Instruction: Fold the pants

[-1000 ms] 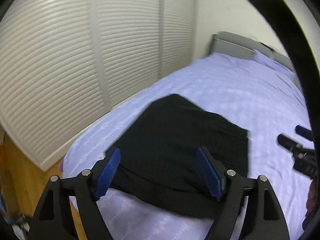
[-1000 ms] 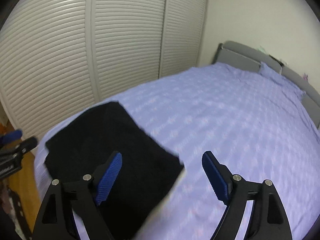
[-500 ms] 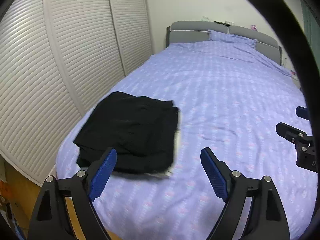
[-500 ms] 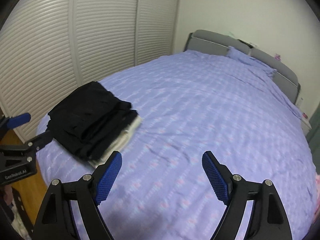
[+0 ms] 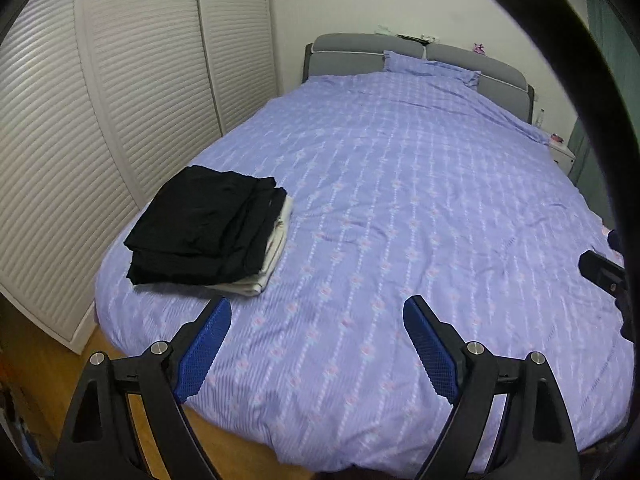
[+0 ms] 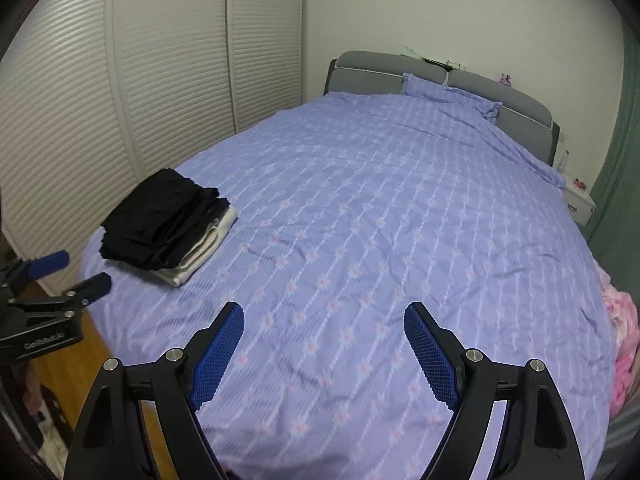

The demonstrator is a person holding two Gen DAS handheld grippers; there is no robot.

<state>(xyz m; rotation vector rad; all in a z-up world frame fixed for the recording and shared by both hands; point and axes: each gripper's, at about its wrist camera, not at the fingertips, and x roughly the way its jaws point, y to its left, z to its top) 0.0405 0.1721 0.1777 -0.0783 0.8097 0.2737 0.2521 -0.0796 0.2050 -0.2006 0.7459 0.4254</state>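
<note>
Both claws are now standing well clear of the pants, which a second ago were filling the space directly in front of them. The left claw has just been opening its jaws a little further, and nothing is lying between them; only bedspread is showing in the gap. The right claw is likewise gaping wide and holding nothing.

The black pants are lying as a compact folded bundle on top of a folded pale garment, near the foot corner of the bed on the side of the slatted wardrobe doors. Judged from this, the fold is looking finished and the bundle has been set down on a stack; the claws appear to be retreating rather than approaching.

The bundle is reading as a rough rectangle. Its longer axis seems to be running along the bed, foot to headboard, with the layered fold edges facing the middle of the bed. Which end carries the waistband cannot be told.
</note>
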